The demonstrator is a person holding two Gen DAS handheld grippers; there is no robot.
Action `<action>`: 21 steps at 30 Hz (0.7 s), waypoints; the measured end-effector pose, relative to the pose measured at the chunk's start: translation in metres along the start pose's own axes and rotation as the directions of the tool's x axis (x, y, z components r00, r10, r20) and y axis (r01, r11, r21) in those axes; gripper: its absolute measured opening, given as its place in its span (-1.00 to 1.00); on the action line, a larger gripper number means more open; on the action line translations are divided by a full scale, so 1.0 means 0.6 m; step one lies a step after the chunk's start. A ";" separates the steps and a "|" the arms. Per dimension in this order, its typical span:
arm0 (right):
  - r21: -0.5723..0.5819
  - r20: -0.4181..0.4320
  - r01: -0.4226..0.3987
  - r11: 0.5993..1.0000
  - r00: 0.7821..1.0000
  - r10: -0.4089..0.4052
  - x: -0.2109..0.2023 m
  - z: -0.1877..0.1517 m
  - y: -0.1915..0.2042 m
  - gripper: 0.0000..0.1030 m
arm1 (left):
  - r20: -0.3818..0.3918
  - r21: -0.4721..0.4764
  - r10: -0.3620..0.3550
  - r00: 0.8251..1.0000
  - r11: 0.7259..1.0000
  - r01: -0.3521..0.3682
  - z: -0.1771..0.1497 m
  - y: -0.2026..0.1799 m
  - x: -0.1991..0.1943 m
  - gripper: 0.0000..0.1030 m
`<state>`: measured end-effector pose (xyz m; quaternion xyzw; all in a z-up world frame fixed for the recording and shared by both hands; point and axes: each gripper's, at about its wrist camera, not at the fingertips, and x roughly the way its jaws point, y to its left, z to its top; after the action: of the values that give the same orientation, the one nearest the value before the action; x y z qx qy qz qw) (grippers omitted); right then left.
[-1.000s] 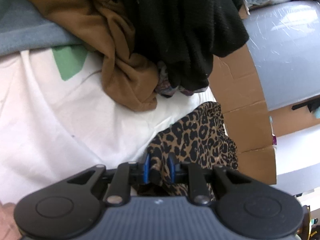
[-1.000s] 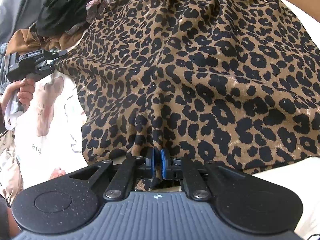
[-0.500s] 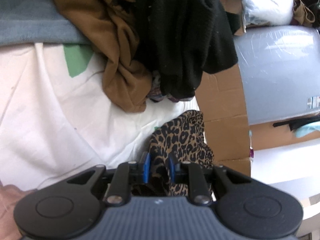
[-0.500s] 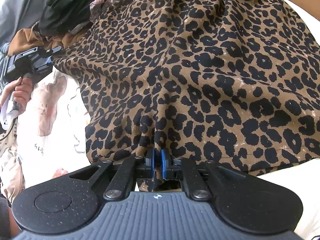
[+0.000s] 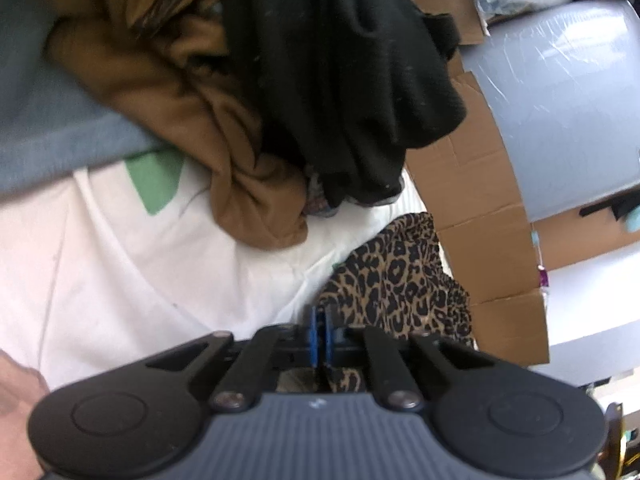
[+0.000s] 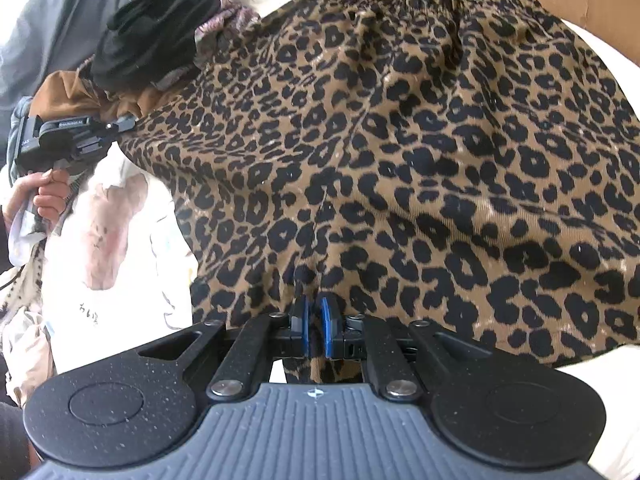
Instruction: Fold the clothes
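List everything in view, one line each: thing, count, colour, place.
Leopard skirt: one, tan and black, spread on the sheet.
Sheet: one, white with prints, underneath.
Black garment: one, in the pile.
Brown garment: one, in the pile.
Blanket: one, grey-blue, behind the pile.
Cardboard: brown, beside the bed.
Left tongs: shut on the skirt's corner.
Right tongs: shut on the hem.
Hand: one, holding the left tongs.

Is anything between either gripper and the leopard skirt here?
Nothing visible. The right gripper pinches the leopard skirt at its near hem, and the left gripper is shut on its far corner.
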<state>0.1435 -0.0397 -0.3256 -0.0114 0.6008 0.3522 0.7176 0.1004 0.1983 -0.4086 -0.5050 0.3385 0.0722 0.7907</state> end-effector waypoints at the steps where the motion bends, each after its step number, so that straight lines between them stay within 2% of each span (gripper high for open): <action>1: -0.001 0.005 -0.002 1.000 1.000 0.002 -0.002 0.002 -0.001 -0.88 | 0.002 0.016 0.001 1.000 1.000 -0.001 0.001 -0.008 -0.004 -0.92; 3: 0.001 0.017 -0.006 1.000 1.000 0.006 -0.006 0.006 -0.001 -0.87 | 0.007 0.048 0.001 1.000 0.999 -0.002 0.002 -0.026 -0.012 -0.93; 7: 0.007 0.047 -0.012 1.000 0.999 0.011 -0.014 0.015 0.002 -0.60 | 0.011 0.102 -0.020 1.000 0.995 0.019 0.003 -0.070 -0.024 -0.93; 11: 0.013 0.077 -0.018 1.000 0.997 0.017 -0.022 0.024 0.004 -0.56 | 0.006 0.146 -0.027 1.000 0.989 0.026 0.004 -0.115 -0.024 -0.93; 16: 0.020 0.114 -0.029 0.999 0.993 0.027 -0.031 0.035 0.008 -0.26 | -0.024 0.170 0.008 1.000 0.986 -0.003 0.001 -0.174 0.006 -0.93; 21: 0.029 0.136 -0.043 0.999 0.990 0.039 -0.035 0.042 0.011 -0.21 | -0.048 0.203 0.010 0.999 0.979 0.000 -0.009 -0.230 0.020 -0.93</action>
<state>0.1608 -0.0340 -0.2973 0.0365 0.5562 0.3570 0.7495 0.1697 0.1247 -0.3139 -0.4225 0.3645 0.0268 0.8294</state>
